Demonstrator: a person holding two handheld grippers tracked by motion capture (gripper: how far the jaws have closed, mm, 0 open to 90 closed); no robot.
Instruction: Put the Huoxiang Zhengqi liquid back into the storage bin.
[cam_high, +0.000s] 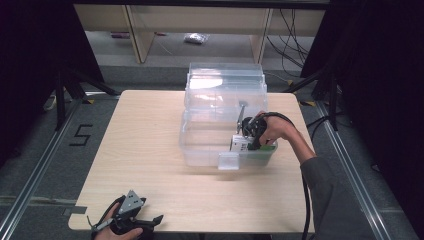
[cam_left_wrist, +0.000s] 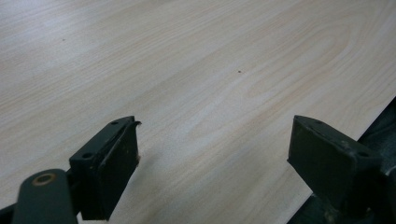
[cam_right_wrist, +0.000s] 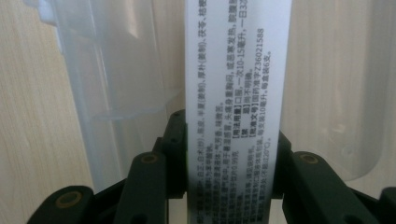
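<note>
A white carton with black printed text (cam_right_wrist: 236, 70) stands between my right gripper's (cam_right_wrist: 231, 154) jaws, which press on both of its sides. In the high view the right gripper (cam_high: 248, 137) reaches down into a clear plastic bin (cam_high: 200, 145) at its front right corner, and the white and green carton (cam_high: 240, 145) is low inside the bin. My left gripper (cam_high: 150, 222) rests at the table's front left edge. Its jaws stand wide apart in the left gripper view (cam_left_wrist: 212, 154), with bare wood between them.
The bin's clear lid (cam_high: 225, 75) is hinged open at the back. A small clear latch tab (cam_high: 228, 161) hangs at the bin's front. The pale wooden table (cam_high: 145, 145) spreads left of the bin. A cable trails from the right hand down the table's right side.
</note>
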